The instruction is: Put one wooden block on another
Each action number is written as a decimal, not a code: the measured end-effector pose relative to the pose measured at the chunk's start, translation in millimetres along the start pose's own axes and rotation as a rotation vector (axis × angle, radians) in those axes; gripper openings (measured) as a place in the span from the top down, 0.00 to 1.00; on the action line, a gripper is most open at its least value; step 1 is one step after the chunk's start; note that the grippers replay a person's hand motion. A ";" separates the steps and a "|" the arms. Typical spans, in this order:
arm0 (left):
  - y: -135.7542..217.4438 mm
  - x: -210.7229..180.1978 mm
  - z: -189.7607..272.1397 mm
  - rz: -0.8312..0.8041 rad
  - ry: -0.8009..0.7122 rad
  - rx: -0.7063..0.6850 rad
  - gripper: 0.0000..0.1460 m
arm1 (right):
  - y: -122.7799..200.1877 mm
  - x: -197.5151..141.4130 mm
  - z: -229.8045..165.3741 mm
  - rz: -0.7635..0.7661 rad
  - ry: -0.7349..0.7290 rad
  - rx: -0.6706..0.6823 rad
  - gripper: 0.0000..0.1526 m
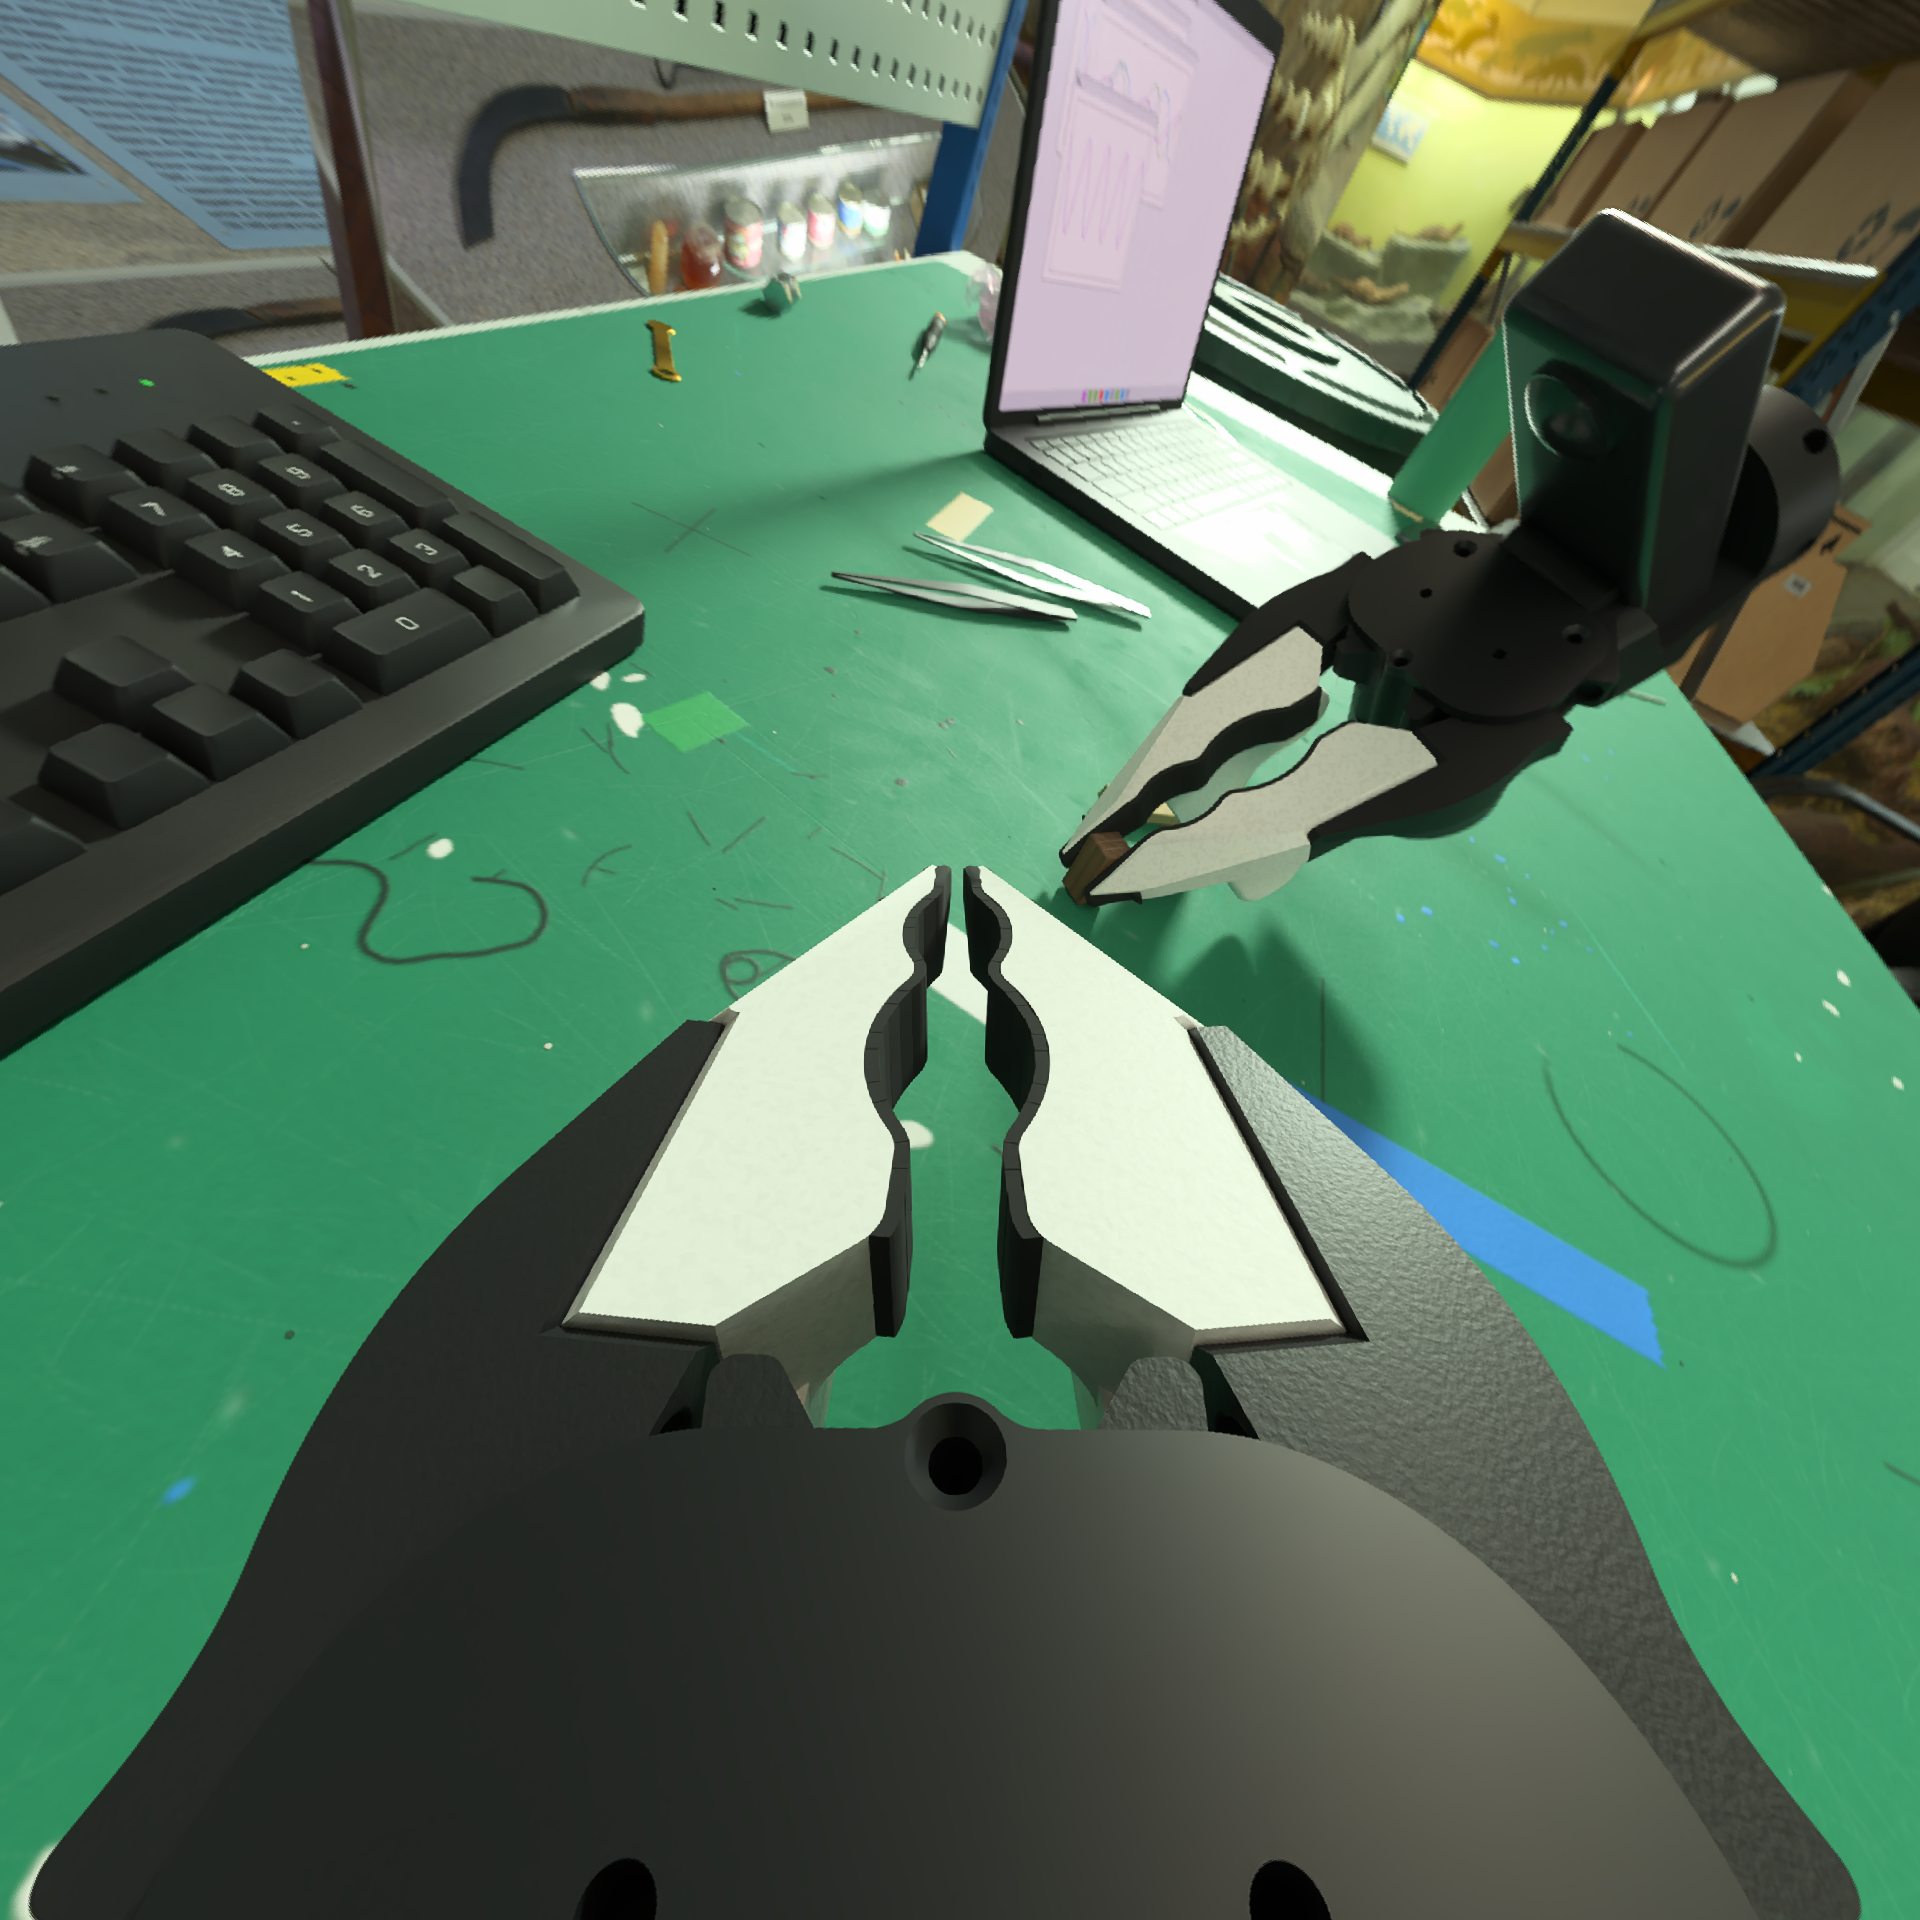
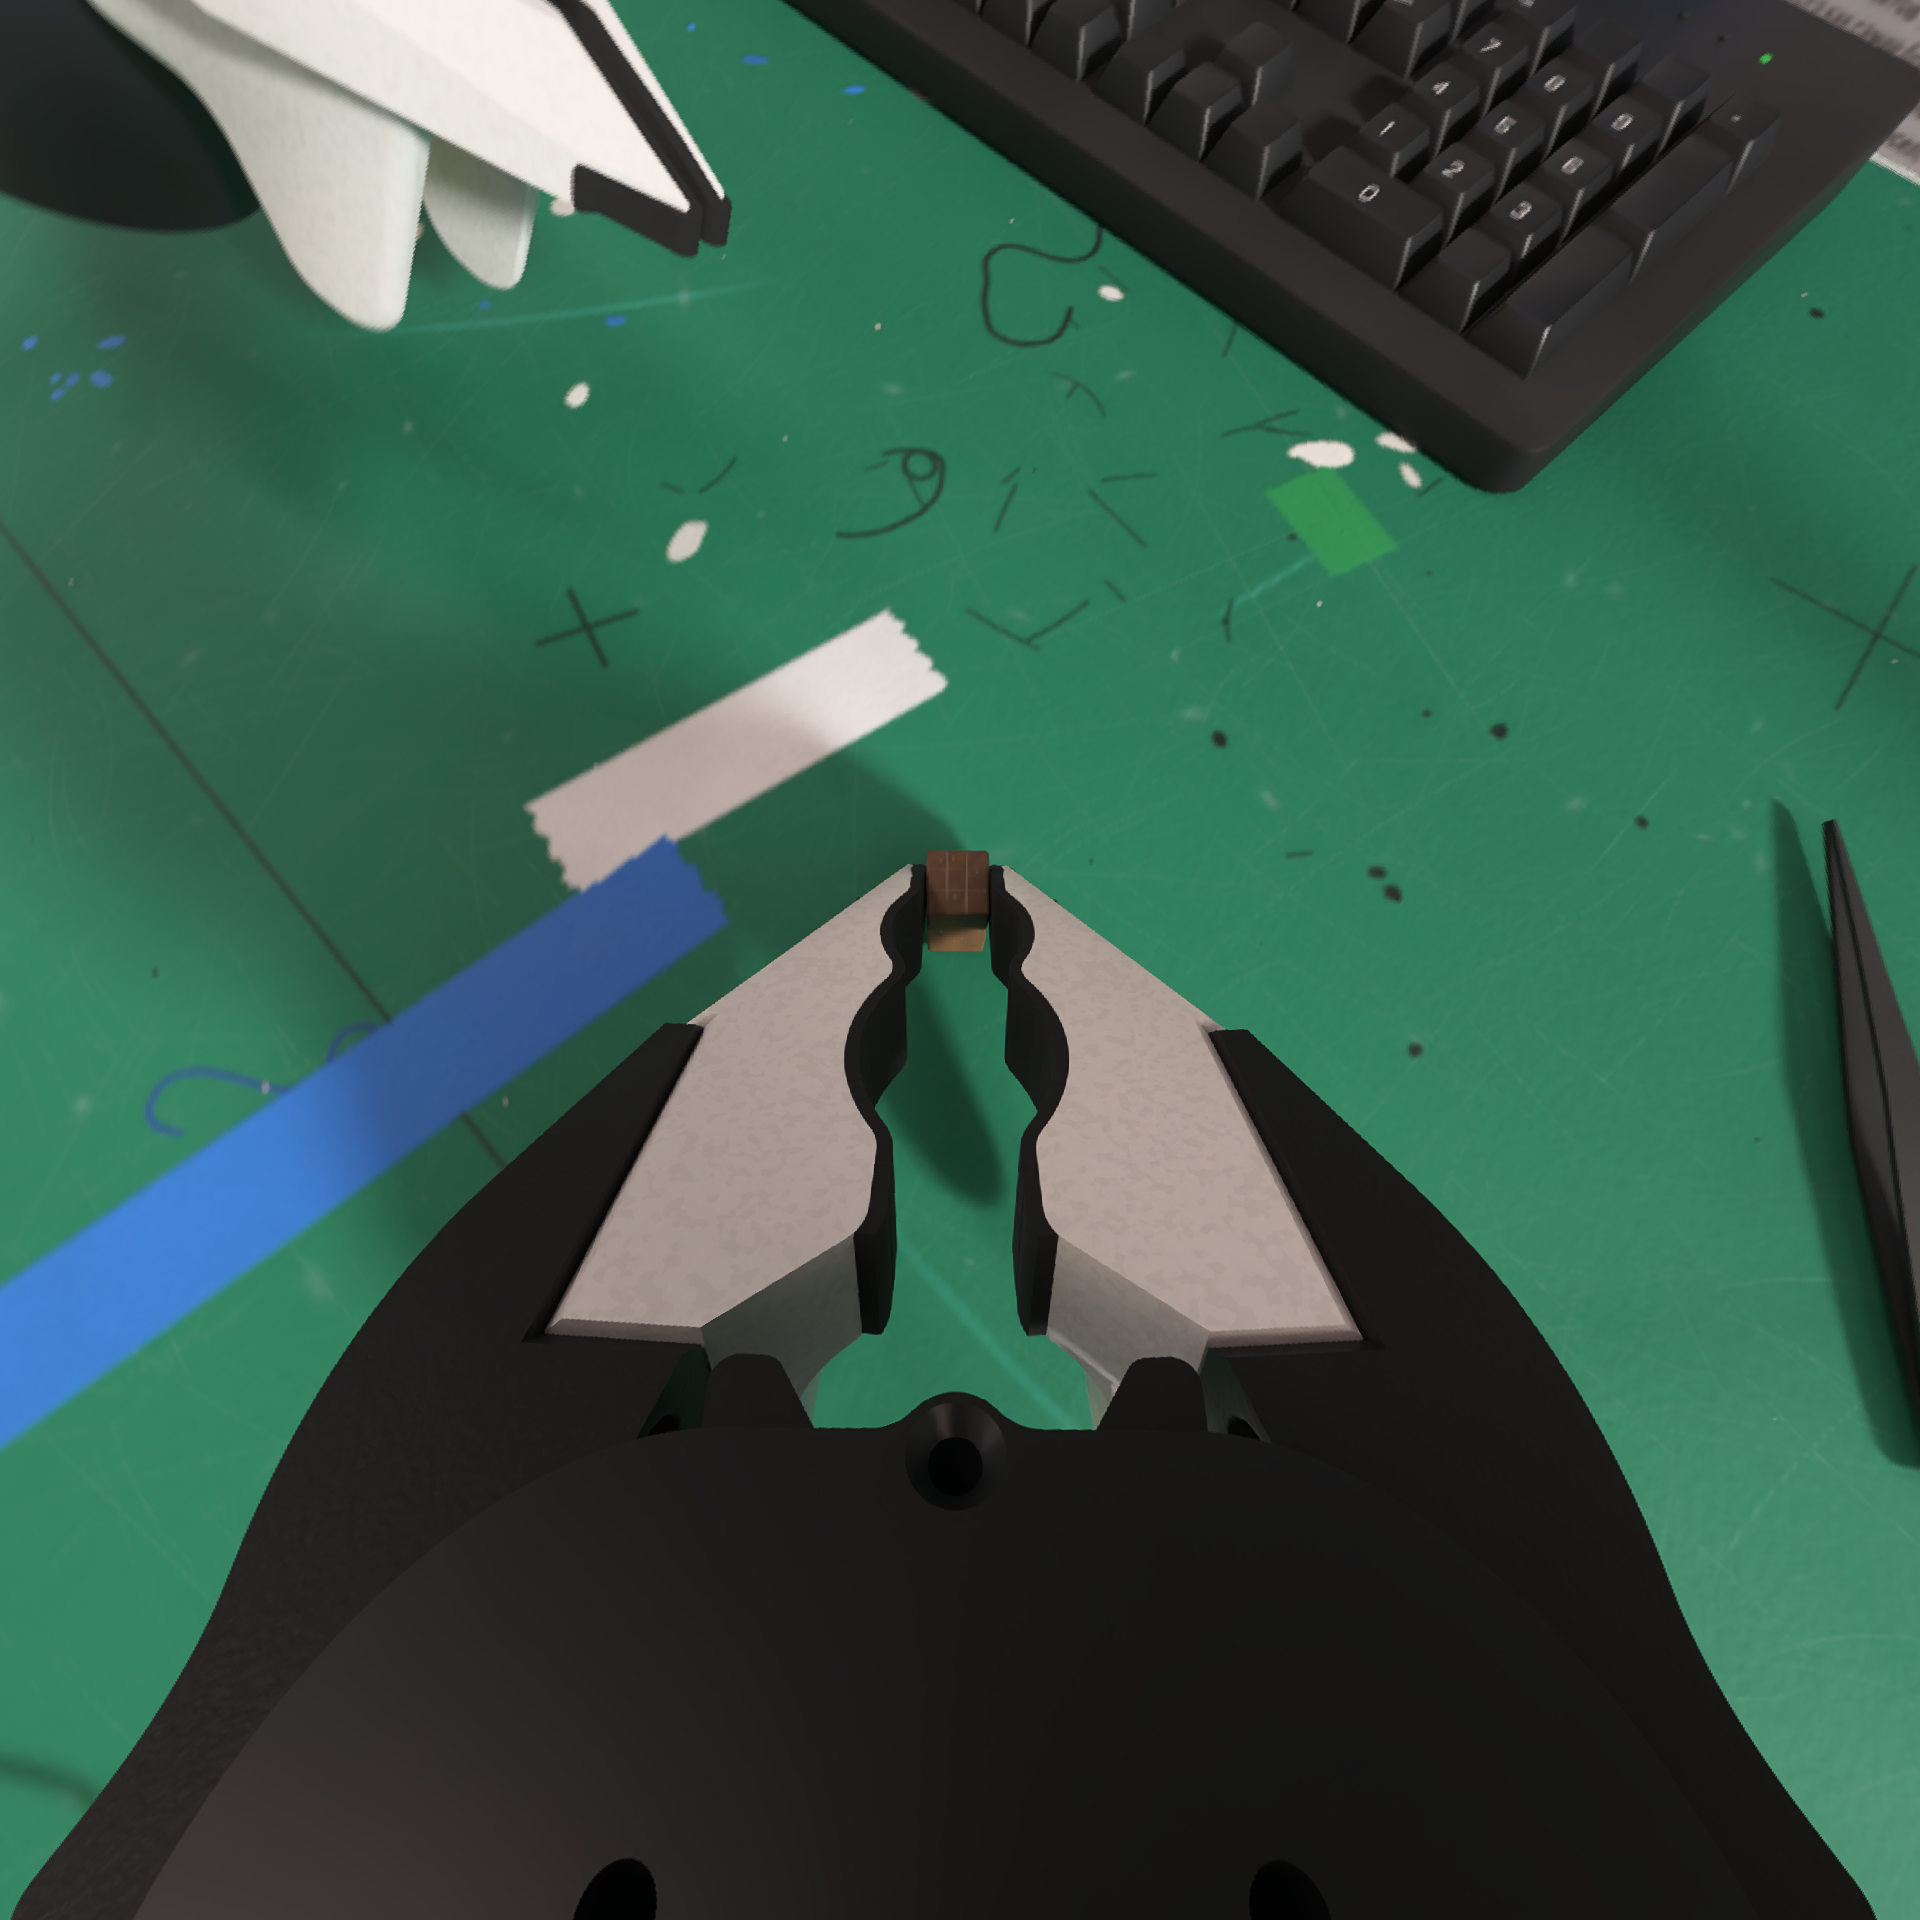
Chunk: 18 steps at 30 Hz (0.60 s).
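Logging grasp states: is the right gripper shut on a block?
Yes. The right gripper is shut on a dark wooden block pinched at its fingertips; a lighter block shows just below.

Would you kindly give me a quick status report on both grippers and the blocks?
Left gripper shut, empty. Right gripper shut on dark wooden block, lighter block directly beneath. Tweezers off to the side, path clear.

The left gripper (image 1: pixel 956 883) hung over the green table (image 1: pixel 935 727), its fingers nearly together with nothing between them. Just beyond, the right gripper (image 1: pixel 1091 868) pinched a wooden block (image 1: pixel 1093 864) at the tabletop. A keyboard (image 1: pixel 239 623) lay left, a laptop (image 1: pixel 1122 312) behind.
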State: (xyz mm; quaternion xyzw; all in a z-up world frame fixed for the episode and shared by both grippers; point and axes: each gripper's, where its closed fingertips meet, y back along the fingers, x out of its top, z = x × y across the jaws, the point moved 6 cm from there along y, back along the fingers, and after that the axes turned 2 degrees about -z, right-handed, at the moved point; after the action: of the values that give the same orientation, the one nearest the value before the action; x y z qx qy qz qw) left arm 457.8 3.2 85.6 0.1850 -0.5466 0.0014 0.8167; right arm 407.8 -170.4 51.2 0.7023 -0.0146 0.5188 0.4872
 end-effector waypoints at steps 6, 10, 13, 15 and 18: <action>3.0 1.5 -0.7 0.043 -0.010 0.042 0.98 | 2.6 51.7 -16.7 0.167 -0.048 -0.007 0.93; 2.3 1.3 2.9 0.033 -0.115 0.094 0.98 | 4.9 70.9 -20.7 0.152 -0.018 -0.059 0.93; 1.1 0.1 5.1 0.004 -0.251 0.171 0.99 | 9.1 80.2 -19.6 0.160 -0.041 -0.034 0.93; 0.0 -0.7 7.0 -0.008 -0.313 0.200 0.99 | 10.4 83.5 -19.3 0.135 -0.040 -0.036 0.93; -0.7 -0.6 9.0 -0.011 -0.373 0.235 0.98 | 6.7 84.4 -19.4 0.063 -0.043 -0.026 0.93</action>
State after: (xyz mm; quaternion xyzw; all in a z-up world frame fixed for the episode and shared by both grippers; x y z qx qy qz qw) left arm 449.7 0.0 87.9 0.2788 -0.6834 0.0261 0.6742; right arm 429.3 -119.4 118.1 0.7059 -0.0540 0.5186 0.4794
